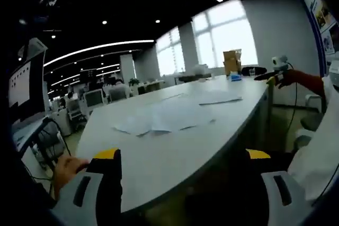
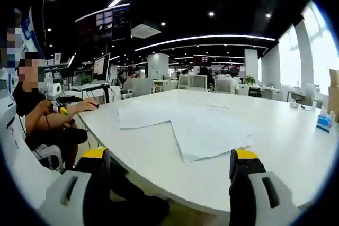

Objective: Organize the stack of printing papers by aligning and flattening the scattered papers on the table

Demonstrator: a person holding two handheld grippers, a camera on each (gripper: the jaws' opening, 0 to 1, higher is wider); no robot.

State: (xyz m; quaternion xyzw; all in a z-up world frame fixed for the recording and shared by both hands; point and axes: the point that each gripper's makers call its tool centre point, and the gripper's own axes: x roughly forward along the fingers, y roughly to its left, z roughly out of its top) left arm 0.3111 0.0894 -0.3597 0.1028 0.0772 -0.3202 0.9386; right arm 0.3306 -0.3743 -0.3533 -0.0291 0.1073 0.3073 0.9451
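Note:
Several white sheets of printing paper (image 1: 169,117) lie loosely overlapped in the middle of the white table (image 1: 159,160), with another sheet (image 1: 217,98) farther back. My left gripper (image 1: 183,154) is open at the table's near edge, well short of the sheets, with nothing between its yellow-tipped fingers. In the right gripper view, one paper sheet (image 2: 209,133) lies askew over a second sheet (image 2: 151,115) on the table (image 2: 280,146). My right gripper (image 2: 170,154) is open just before the table edge, also empty. A hand holds a gripper-like device (image 1: 278,63) past the far right corner.
A cardboard box (image 1: 232,61) and a small blue bottle (image 1: 235,77) stand at the table's far end; the bottle (image 2: 323,120) also stands at the right. A seated person (image 2: 37,115) rests a hand on the left table edge. Desks, monitors and chairs fill the room behind.

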